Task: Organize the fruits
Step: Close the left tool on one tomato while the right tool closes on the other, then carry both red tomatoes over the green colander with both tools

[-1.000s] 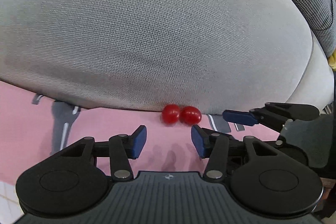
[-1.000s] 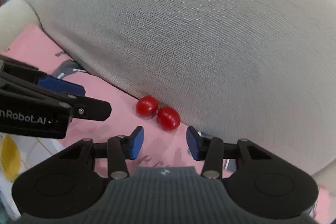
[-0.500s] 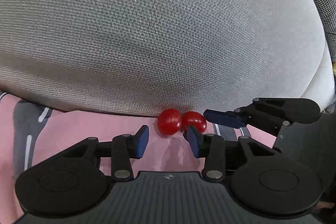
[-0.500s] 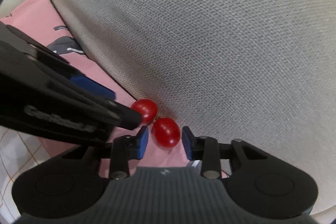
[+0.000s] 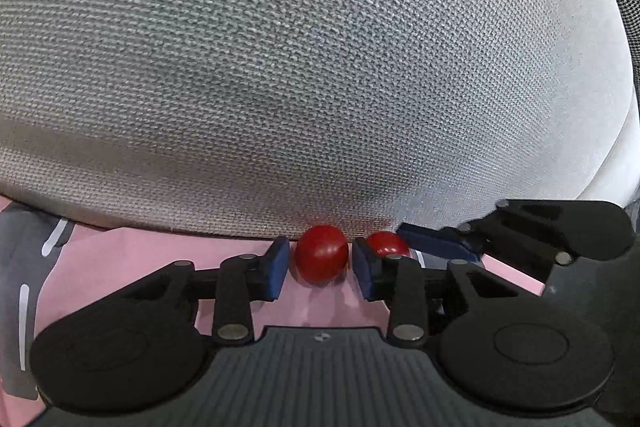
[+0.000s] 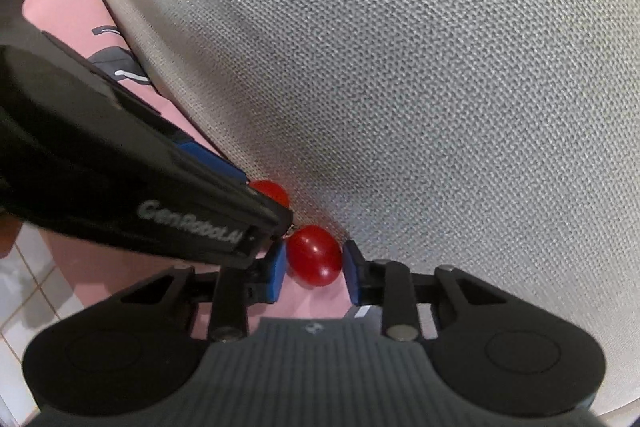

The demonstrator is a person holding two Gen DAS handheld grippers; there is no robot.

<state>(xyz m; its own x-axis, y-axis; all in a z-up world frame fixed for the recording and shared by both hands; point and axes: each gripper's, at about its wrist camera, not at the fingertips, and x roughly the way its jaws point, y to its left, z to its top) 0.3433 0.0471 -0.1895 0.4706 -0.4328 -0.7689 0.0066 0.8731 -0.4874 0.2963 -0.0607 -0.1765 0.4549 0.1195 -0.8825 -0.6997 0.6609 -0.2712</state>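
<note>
Hidden: right tomato [image 5: 386,243] is half covered in the left view by a pad and the right gripper [image 6: 314,269]; left tomato [image 6: 272,191] is mostly behind the left gripper [image 5: 319,264] in the right view.
Place: both tomatoes lie at lower centre, on pink cloth [image 5: 132,255] against the grey cushion [image 5: 304,67].
Left fingers: just closing, flanking the left tomato; thin gaps remain, no grip.
Right fingers: just closing, pads [image 6: 276,269] pressing the right tomato's sides.

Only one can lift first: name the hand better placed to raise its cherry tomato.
Right, probably. The right hand-held gripper has its pads against its cherry tomato; the left hand-held gripper shows slight gaps around its cherry tomato.
</note>
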